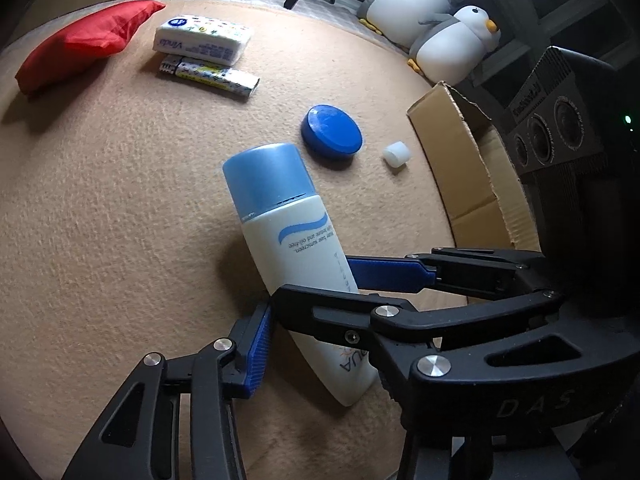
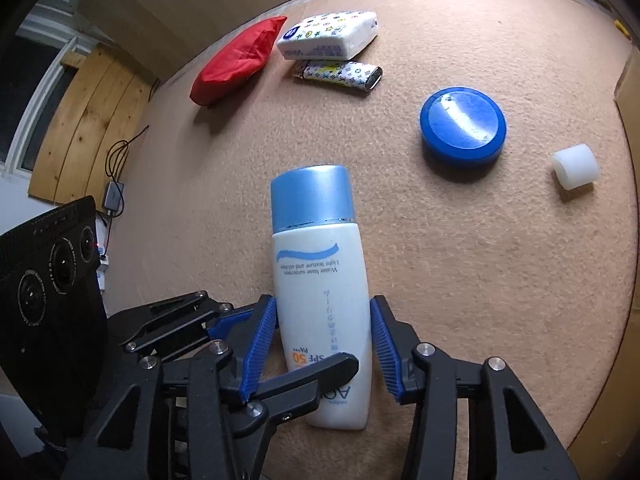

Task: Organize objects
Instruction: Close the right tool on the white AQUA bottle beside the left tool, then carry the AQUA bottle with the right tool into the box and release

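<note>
A white sunscreen bottle [image 1: 296,248] with a light blue cap lies on the tan carpet, also shown in the right wrist view [image 2: 320,280]. Both grippers are at its lower body. In the right wrist view my right gripper [image 2: 323,344] has its blue pads on either side of the bottle, close to its sides. In the left wrist view my left gripper [image 1: 260,356] shows only one blue pad, beside the bottle; the other gripper's fingers [image 1: 384,274] cross over the bottle from the right. Whether either pair presses the bottle is unclear.
On the carpet lie a blue round tin [image 1: 332,136] [image 2: 462,128], a small white cap [image 1: 396,155] [image 2: 576,166], a tissue pack [image 1: 204,38] [image 2: 328,36], a patterned lighter [image 1: 212,74] [image 2: 340,74] and a red pouch [image 1: 84,42] [image 2: 236,66]. An open cardboard box [image 1: 468,160] stands at the right. Plush penguins [image 1: 452,44] sit behind.
</note>
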The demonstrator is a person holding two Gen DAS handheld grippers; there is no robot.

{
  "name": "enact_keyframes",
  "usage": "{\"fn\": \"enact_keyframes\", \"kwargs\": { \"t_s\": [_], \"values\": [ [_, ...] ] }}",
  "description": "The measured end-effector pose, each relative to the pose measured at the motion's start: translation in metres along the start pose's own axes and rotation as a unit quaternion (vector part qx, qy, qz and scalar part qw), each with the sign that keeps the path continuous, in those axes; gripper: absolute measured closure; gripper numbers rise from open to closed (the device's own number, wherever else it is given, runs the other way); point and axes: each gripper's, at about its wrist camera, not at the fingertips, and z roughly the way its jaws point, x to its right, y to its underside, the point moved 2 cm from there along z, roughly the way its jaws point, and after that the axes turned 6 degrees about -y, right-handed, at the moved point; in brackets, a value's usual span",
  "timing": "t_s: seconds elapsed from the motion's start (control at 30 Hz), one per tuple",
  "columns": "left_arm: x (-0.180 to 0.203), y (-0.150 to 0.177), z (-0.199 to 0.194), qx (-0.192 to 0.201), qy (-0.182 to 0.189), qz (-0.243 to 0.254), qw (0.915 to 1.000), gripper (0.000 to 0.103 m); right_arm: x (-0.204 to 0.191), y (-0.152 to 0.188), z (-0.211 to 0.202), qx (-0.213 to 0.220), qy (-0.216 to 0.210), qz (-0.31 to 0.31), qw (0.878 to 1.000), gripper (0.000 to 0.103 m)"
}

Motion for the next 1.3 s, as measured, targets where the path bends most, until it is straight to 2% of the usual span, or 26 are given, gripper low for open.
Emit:
{"fn": "enact_keyframes", "kwargs": {
  "t_s": [0.3,0.6,0.8,1.03,1.3],
  "values": [
    [0.032,-0.015,-0.012,0.017,0.002,0.021,0.9996,0.056,0.012,0.002,-0.036,0.036,-0.003,0.011,0.999,0.058],
    [0.106,-0.042,-0.020,0.039,0.025,0.078,0.9958,0.056,0.031,0.003,-0.110,0.098,0.014,0.025,0.995,0.059],
    [0.172,-0.060,0.009,0.033,0.052,0.111,0.9918,0.057,0.062,0.012,-0.155,0.132,0.030,0.049,0.990,0.059],
    [0.231,-0.069,0.033,0.019,0.072,0.149,0.9861,0.057,0.104,0.029,-0.196,0.160,0.048,0.081,0.983,0.059],
    [0.273,-0.067,0.060,-0.004,0.084,0.172,0.9815,0.057,0.147,0.046,-0.219,0.174,0.064,0.118,0.976,0.059]
  ]
}}
